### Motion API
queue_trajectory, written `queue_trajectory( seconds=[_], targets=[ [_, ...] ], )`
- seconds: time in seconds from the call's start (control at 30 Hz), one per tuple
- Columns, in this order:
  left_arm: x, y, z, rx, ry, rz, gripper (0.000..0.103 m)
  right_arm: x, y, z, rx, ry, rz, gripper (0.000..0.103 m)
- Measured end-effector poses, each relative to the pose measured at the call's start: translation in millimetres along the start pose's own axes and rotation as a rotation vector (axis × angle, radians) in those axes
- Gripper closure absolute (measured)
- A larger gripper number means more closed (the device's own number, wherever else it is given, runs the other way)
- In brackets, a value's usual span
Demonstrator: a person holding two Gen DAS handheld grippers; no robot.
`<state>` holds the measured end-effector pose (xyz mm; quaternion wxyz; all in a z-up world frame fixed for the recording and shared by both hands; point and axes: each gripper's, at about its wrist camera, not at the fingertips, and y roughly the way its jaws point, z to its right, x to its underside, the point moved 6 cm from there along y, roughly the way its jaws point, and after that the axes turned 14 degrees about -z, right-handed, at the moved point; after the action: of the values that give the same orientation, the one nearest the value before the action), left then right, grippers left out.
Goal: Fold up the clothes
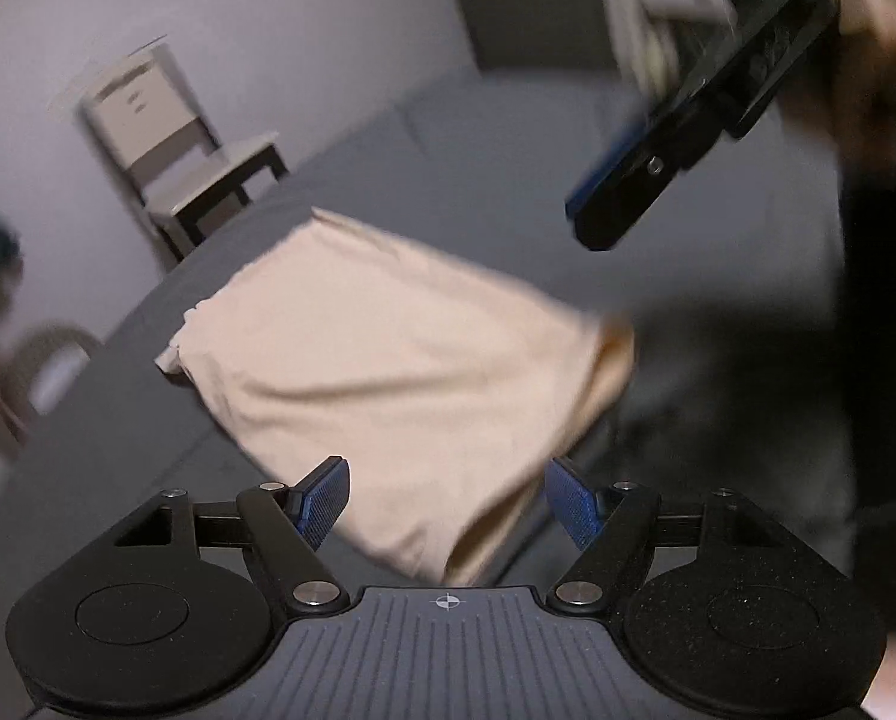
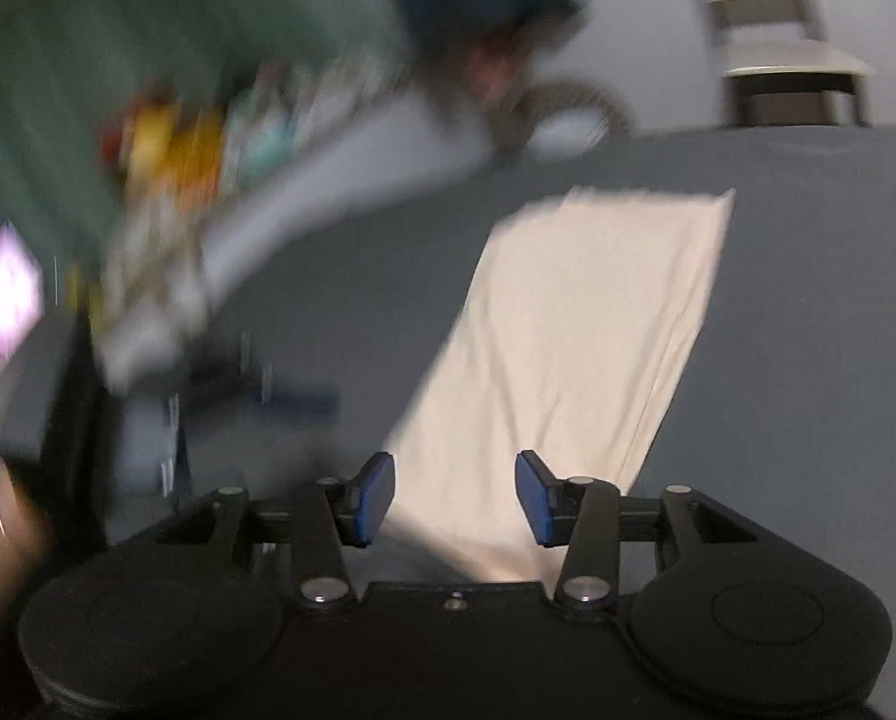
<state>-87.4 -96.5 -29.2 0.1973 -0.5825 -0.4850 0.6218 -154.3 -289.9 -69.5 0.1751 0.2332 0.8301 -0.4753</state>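
1. Cream cloth [image 1: 388, 372], folded into a long panel, lies flat on the grey bed [image 1: 496, 150], its far short edge straight and square in the right wrist view.

2. My left tongs [image 1: 445, 501] hover over the near end of the cloth with the blue pads [image 1: 322, 504] spread wide; nothing is between them, and I cannot tell whether they touch the fabric below.

3. My right tongs [image 2: 455, 495] also stand apart and empty, the blue pads [image 2: 376, 495] either side of the cloth's near end, which runs away from them toward the far edge of the bed.

4. Seen from my left wrist, the right tongs [image 1: 592, 222] hang raised above and to the right of the cloth, well clear of it, with a blurred hand [image 1: 874, 30] behind them.

5. One corner of the cloth on the left shows a small bunched flap [image 1: 175, 354] that breaks the otherwise clean outline; the right-hand corner is smeared by blur and I cannot read its edge.

6. Bare grey bed surrounds the cloth on the far and right sides, leaving open room there.

7. Beyond the bed's far edge stands a pale chair [image 1: 172, 144] against the wall [image 1: 208, 12].

8. To the left of the cloth in the right wrist view, a blurred heap of colourful items [image 2: 166, 180] crowds that side; its contents are too smeared to name.
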Motion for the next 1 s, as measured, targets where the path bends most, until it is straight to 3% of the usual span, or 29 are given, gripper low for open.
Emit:
queue_trajectory(
  seconds=[0.1,0.2,0.33,0.47,0.6,0.87,1.0],
  targets=[
    [-10.7,7.3,-13.6,0.118,-0.234,0.098,0.030,-24.3,-15.0,27.6,-0.014,0.158,0.151,0.060],
    [-20.4,33.7,-9.1,0.265,-0.370,0.138,0.030,-62.3,-11.5,50.6,-0.003,0.214,0.188,0.065],
    [-28.9,69.3,6.8,0.294,-0.365,0.123,0.030,-114.9,20.2,73.4,0.032,0.208,0.175,0.070],
    [-24.6,96.6,24.1,0.365,-0.324,0.041,0.030,-142.8,60.3,94.5,0.033,0.233,0.174,0.072],
    [-22.4,101.8,32.9,0.346,-0.297,0.020,0.030,-153.7,82.7,117.4,0.043,0.287,0.213,0.072],
    [-23.2,105.4,21.3,0.441,-0.402,0.020,0.030,-177.6,120.1,155.8,0.112,0.367,0.168,0.077],
    [-22.7,107.8,22.3,0.445,-0.395,0.021,0.030,-176.9,129.9,169.2,0.076,0.424,0.157,0.079]
  ],
)
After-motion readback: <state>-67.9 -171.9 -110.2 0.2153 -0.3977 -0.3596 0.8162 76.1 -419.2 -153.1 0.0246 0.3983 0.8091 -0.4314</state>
